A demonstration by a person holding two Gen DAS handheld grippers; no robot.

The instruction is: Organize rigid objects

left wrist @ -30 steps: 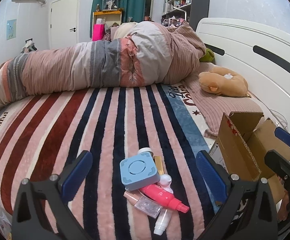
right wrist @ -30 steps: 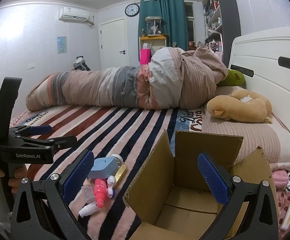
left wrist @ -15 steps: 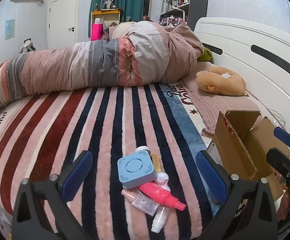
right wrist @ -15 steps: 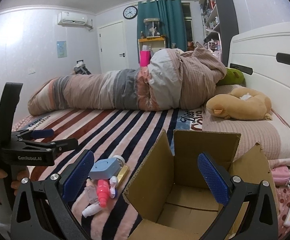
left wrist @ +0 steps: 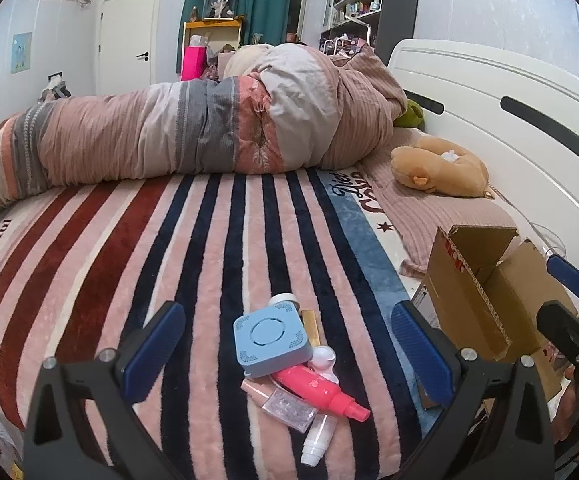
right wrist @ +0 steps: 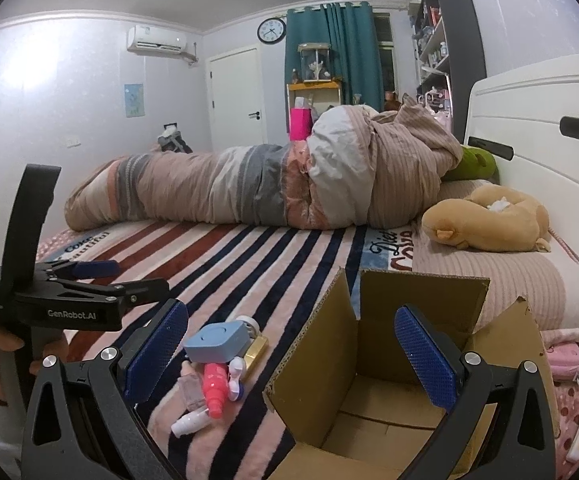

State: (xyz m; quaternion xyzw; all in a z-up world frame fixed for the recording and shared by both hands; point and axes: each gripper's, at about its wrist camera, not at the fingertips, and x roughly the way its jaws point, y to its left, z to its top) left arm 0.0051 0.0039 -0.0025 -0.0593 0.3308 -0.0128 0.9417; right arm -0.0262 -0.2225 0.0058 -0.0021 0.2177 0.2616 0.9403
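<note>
A small pile lies on the striped blanket: a light blue square device point(left wrist: 271, 339) point(right wrist: 217, 338) on top, a pink spray bottle point(left wrist: 319, 392) point(right wrist: 213, 390), a clear bottle point(left wrist: 287, 406), a white tube point(left wrist: 318, 438) point(right wrist: 189, 424) and a gold bar point(left wrist: 310, 322) point(right wrist: 255, 350). My left gripper point(left wrist: 285, 344) hangs open just before the pile, holding nothing. An open cardboard box point(right wrist: 389, 380) point(left wrist: 485, 296) stands right of the pile. My right gripper point(right wrist: 289, 348) is open over the box's near left corner, empty. The left gripper's body point(right wrist: 77, 300) shows at the left of the right wrist view.
A rolled quilt point(left wrist: 193, 132) lies across the far side of the bed. A tan plush toy point(left wrist: 441, 168) and a green one point(right wrist: 473, 164) rest by the white headboard point(left wrist: 509, 120). Small pink and white items point(right wrist: 569, 360) sit right of the box.
Both views have shifted slightly: the pile and the box sit a little lower and more to the left in the left wrist view. Both grippers stay open and empty.
</note>
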